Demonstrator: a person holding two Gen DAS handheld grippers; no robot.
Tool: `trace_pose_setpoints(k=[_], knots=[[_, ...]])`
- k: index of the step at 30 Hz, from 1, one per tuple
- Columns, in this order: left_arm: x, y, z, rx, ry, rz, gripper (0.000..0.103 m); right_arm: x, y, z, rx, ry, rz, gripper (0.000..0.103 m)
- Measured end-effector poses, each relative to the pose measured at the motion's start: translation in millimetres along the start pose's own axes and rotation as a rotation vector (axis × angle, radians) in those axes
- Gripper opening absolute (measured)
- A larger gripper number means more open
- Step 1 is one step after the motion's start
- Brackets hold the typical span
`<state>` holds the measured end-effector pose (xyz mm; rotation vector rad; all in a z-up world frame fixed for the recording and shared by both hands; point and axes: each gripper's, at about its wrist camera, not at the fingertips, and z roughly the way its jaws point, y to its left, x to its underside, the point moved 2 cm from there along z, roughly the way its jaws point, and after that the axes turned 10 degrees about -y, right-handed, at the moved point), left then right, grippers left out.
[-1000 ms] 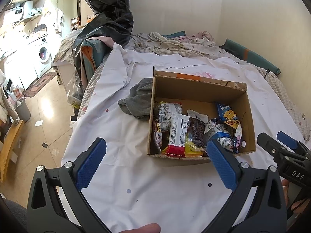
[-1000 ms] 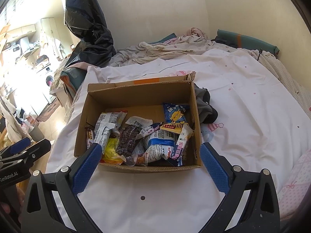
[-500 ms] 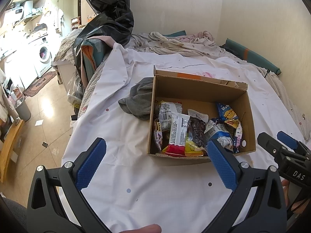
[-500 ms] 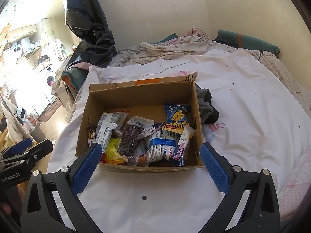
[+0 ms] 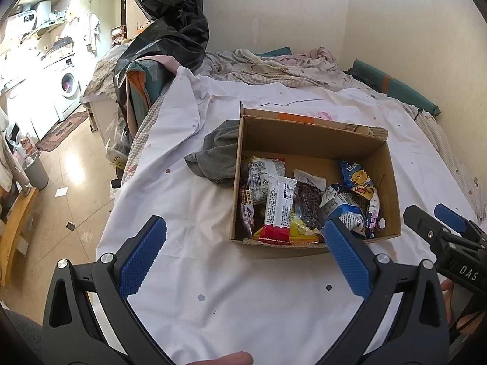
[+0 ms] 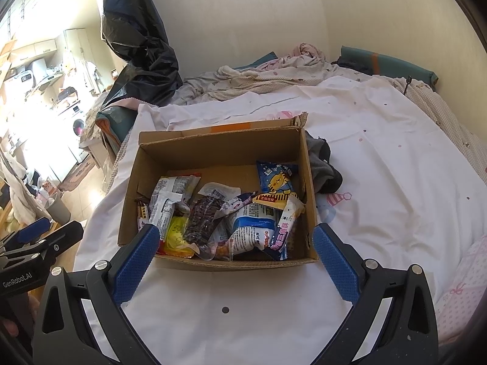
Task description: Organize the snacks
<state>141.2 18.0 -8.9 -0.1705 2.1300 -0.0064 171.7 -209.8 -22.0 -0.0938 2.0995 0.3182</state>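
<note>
An open cardboard box (image 5: 316, 140) (image 6: 219, 149) sits on a white dotted bed sheet and holds several snack packets. Among them are a white bar with a red end (image 5: 278, 210), a dark bar (image 6: 202, 219), a blue cat packet (image 6: 275, 179) and a blue-white bag (image 6: 251, 228). My left gripper (image 5: 243, 255) is open and empty, hovering in front of the box's near-left corner. My right gripper (image 6: 236, 258) is open and empty, just in front of the box's near wall. Each gripper shows at the edge of the other's view.
A grey cloth (image 5: 217, 155) (image 6: 322, 167) lies against the box's side. Crumpled bedding (image 5: 274, 67) and a teal pillow (image 5: 395, 88) lie by the far wall. A black plastic bag (image 5: 170, 24) stands at the bed's far-left corner. The bed edge drops to the floor (image 5: 70, 176) on the left.
Both views have crept very slightly; the box sits a touch lower and nearer in the right wrist view. Both grippers stay open and empty.
</note>
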Motion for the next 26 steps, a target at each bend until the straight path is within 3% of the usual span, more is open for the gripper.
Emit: trace_pose_setpoints(k=[26], knots=[[2.5,1.3,1.5,0.006,0.011,-0.001,0.102,0.3,0.2,-0.6,0.0,0.0,0.002,0.103]])
